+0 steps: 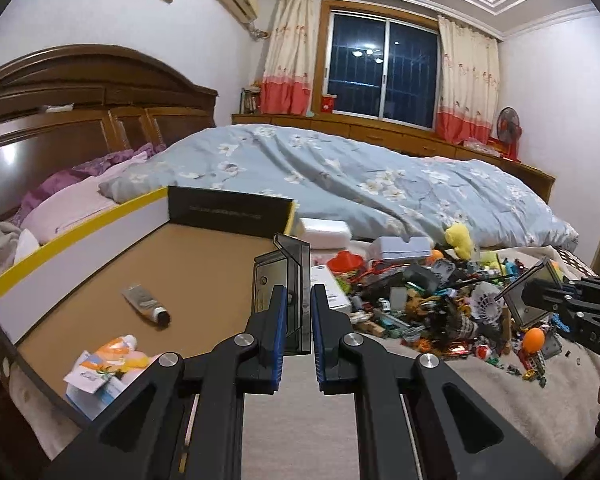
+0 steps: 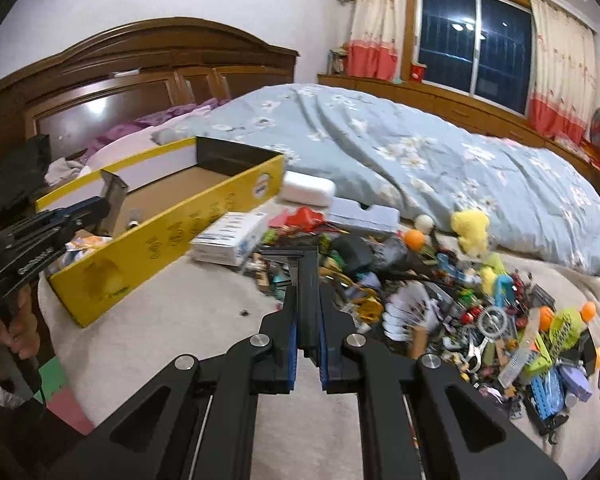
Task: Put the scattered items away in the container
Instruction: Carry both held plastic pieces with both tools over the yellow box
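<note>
Clenched on a smoky plastic piece [image 1: 286, 300], long axis upright, my left fingers [image 1: 299, 312] hung over the yellow box [image 1: 60, 240] at twelve o'clock, nearer it than my right fingers [image 2: 308, 320], grasping a dark strip [image 2: 309, 280].

In the toy pile [image 2: 440, 300] we cannot tell most small pieces apart; they blur together. The print on the box's black end wall [image 1: 228, 210] is too smeared to read. The right tongs [image 1: 500, 298] are cut off by the picture's edge, and the hand [image 2: 14, 332] is only partly in view.
</note>
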Demonstrator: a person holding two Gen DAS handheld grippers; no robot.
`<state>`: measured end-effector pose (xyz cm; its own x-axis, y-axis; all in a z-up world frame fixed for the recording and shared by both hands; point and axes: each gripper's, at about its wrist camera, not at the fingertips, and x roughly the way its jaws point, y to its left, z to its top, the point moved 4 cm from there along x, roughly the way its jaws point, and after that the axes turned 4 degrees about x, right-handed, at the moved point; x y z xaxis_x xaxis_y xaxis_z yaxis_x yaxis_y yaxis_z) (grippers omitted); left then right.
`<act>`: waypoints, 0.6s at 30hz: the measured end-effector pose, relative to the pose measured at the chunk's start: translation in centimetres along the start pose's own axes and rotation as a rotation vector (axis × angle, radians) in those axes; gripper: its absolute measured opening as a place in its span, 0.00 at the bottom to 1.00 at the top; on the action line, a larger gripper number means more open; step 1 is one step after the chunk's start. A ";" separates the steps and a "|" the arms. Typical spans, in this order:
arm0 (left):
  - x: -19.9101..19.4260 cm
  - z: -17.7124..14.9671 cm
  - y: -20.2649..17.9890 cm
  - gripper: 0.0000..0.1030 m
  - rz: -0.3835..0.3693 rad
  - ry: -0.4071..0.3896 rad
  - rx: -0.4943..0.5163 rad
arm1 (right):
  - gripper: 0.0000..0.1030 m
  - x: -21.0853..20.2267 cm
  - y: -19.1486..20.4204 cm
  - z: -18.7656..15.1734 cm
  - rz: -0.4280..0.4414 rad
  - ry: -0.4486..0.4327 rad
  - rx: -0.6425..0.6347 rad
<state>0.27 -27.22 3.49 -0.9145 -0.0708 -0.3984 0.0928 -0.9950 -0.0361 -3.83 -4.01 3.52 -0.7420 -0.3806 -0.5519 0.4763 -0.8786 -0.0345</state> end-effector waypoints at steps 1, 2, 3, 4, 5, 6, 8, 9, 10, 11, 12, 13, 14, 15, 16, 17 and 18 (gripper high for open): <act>-0.1 0.0 0.4 0.13 0.003 -0.002 -0.004 | 0.07 0.2 0.9 0.3 0.009 -0.002 -0.014; -0.3 0.0 1.1 0.13 0.010 -0.003 -0.010 | 0.07 0.4 1.4 0.5 0.015 0.000 -0.021; -0.4 -0.1 1.7 0.13 0.017 -0.003 -0.019 | 0.07 0.8 2.3 0.8 0.027 0.003 -0.030; -0.6 -0.3 2.3 0.13 0.019 -0.003 -0.028 | 0.07 1.1 3.0 1.0 0.035 0.005 -0.035; -0.7 -0.4 3.1 0.13 0.023 -0.003 -0.035 | 0.07 1.4 3.8 1.2 0.047 0.008 -0.037; -0.9 -0.5 3.7 0.13 0.033 -0.005 -0.033 | 0.07 1.9 4.8 1.4 0.064 0.009 -0.034; -1.3 -0.7 4.8 0.13 0.054 -0.013 -0.032 | 0.07 2.8 6.6 1.7 0.105 0.019 -0.025; -1.5 -0.9 5.5 0.13 0.060 -0.013 -0.039 | 0.07 3.2 7.3 1.8 0.122 0.022 -0.022; -1.6 -1.0 6.1 0.13 0.063 -0.014 -0.047 | 0.07 3.7 8.3 1.8 0.143 0.025 -0.019; -1.7 -1.2 6.8 0.13 0.073 -0.013 -0.057 | 0.07 3.9 8.9 1.8 0.153 0.027 -0.020; -1.8 -1.4 7.5 0.13 0.090 -0.010 -0.062 | 0.07 4.4 9.9 1.8 0.173 0.029 -0.023; -1.8 -1.4 8.0 0.13 0.099 -0.010 -0.064 | 0.07 4.9 10.9 1.8 0.189 0.033 -0.024; -1.9 -1.5 8.6 0.13 0.108 -0.010 -0.063 | 0.07 5.4 11.7 1.7 0.203 0.038 -0.023; -1.9 -1.6 9.1 0.13 0.120 -0.009 -0.064 | 0.07 6.0 12.4 1.7 0.213 0.043 -0.023; -1.9 -1.6 9.5 0.13 0.129 -0.009 -0.065 | 0.07 6.5 13.2 1.6 0.227 0.048 -0.022; -1.8 -1.7 10.0 0.13 0.138 -0.006 -0.066 | 0.07 6.8 13.5 1.7 0.234 0.049 -0.021; -1.6 -1.7 10.5 0.13 0.143 -0.001 -0.068 | 0.07 7.3 14.3 1.7 0.249 0.050 -0.020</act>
<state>3.41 -37.45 2.17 -0.8905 -0.2118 -0.4028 0.2488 -0.9677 -0.0411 -3.21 -19.81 0.42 -0.5765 -0.5693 -0.5861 0.6512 -0.7534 0.0913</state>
